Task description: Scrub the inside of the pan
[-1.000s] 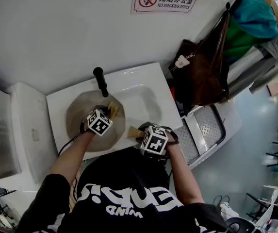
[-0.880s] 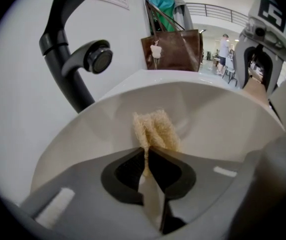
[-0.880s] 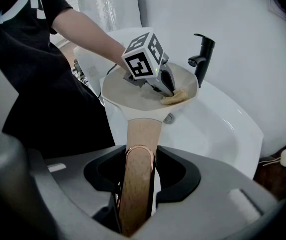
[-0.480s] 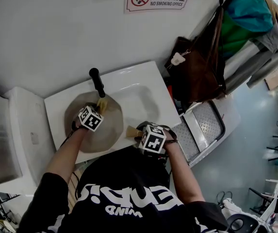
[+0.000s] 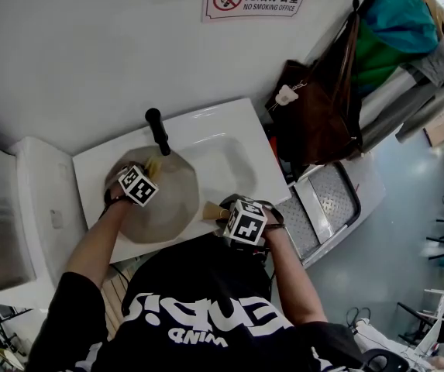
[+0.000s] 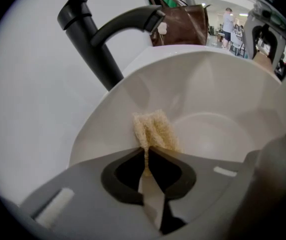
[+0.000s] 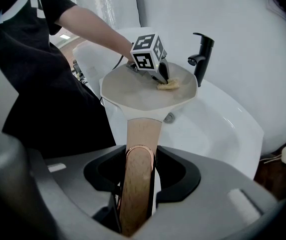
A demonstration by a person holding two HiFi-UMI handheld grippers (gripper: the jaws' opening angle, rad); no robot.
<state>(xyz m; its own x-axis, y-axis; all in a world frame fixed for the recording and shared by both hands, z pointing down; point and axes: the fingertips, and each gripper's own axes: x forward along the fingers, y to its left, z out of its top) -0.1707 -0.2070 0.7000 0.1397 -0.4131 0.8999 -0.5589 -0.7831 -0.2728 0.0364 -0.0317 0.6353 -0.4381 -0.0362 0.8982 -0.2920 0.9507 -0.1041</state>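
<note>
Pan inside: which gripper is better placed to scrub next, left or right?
The left gripper. Its jaws are shut on the yellow fibrous scrub pad, which rests inside the beige round pan. The right gripper is shut on the pan's wooden handle, steadying it.

Overhead, two close; probably sharing pan [image 5: 177, 198].

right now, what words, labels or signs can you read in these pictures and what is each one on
"无烟办公室": on the white, red-bordered rectangular wall sign, beside a crossed-out cigarette symbol.
"NO SMOKING OFFICE": same sign, the smaller line underneath.
"WIND": seemingly, in white upside-down print on the person's black T-shirt; the bigger letters beside it are too distorted to read.
No other text is legible.
</note>
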